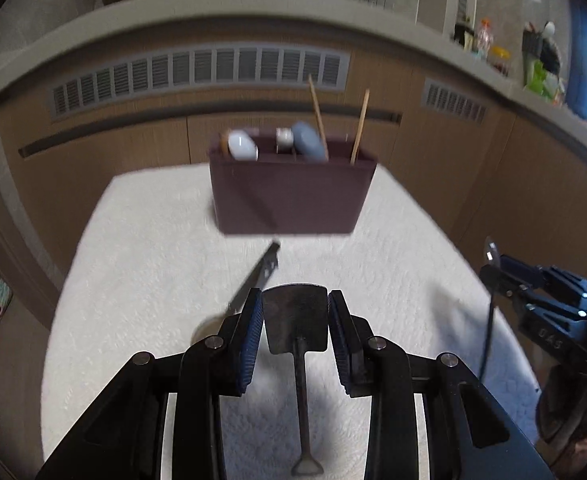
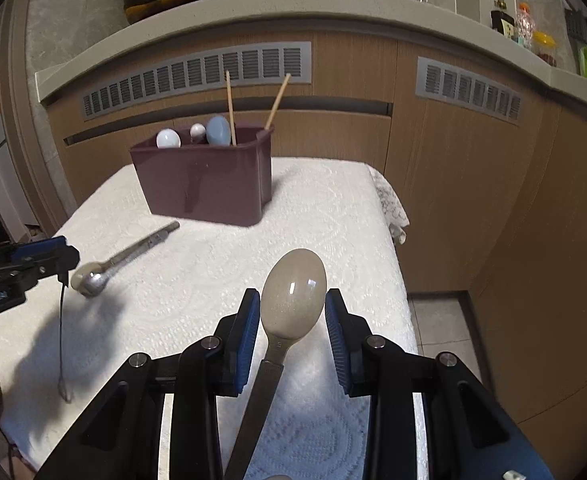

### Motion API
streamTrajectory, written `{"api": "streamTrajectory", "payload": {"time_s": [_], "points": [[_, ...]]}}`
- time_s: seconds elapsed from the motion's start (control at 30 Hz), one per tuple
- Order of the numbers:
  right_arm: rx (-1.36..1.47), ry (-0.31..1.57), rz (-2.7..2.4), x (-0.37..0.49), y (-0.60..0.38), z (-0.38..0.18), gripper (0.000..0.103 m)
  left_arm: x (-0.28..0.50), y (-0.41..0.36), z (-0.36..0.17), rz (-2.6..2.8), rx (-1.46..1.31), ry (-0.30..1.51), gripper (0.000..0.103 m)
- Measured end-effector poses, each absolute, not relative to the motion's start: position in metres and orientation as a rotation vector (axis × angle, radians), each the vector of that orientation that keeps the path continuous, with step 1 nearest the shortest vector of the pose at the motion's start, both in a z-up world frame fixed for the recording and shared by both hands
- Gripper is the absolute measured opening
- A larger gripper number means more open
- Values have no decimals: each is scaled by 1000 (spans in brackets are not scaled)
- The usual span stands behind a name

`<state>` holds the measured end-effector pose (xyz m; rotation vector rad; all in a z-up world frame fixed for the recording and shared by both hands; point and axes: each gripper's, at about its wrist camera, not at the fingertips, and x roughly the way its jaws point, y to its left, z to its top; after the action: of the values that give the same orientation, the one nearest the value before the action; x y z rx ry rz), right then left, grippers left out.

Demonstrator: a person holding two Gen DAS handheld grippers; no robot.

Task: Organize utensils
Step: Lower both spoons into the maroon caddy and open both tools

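Note:
My left gripper (image 1: 295, 320) is shut on the flat head of a small dark metal spatula (image 1: 295, 322), whose handle hangs down toward me. It also shows in the right wrist view (image 2: 41, 266). My right gripper (image 2: 293, 310) is shut on the bowl of a beige spoon (image 2: 293, 292), handle pointing back; it shows in the left wrist view (image 1: 505, 272). A maroon utensil holder (image 1: 291, 192) (image 2: 205, 178) stands at the table's far side with spoons and two chopsticks (image 2: 231, 108) in it. A metal spoon (image 2: 121, 258) lies on the white cloth in front of it.
The table is covered by a white embossed cloth (image 2: 325, 216). Its right edge (image 2: 397, 264) drops to a tiled floor. Wood cabinets with vents (image 2: 197, 70) and a counter with jars (image 2: 533, 36) stand behind.

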<state>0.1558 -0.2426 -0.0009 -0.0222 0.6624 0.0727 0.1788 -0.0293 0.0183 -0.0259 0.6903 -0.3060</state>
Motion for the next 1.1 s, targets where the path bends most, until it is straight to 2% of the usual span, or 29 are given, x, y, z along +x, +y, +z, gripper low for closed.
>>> {"api": "streamTrajectory", "payload": {"time_s": [0.2,0.33,0.43,0.67,0.9,0.97,1.0,1.03,1.1], "points": [[-64,444,68,179,-234,88,30,188,0,129,-364,-92,437,33],[-100,319,80,218,-221,151,30,226,12,180,-352,-109,310,33],[-122,268,62,250,-210,176,30,263,18,196,-329,-123,271,33],[-168,310,60,314,-192,173,30,338,23,183,-324,-141,315,33],[-187,434,89,350,-184,120,30,378,15,135,-364,-165,410,33],[-187,497,125,358,-182,102,31,386,11,118,-382,-167,458,37],[-187,540,152,362,-181,92,34,390,10,112,-390,-166,483,45],[-187,564,158,365,-182,85,43,393,10,104,-395,-173,508,56],[-194,574,142,364,-183,75,51,393,14,93,-393,-185,535,62]]}}
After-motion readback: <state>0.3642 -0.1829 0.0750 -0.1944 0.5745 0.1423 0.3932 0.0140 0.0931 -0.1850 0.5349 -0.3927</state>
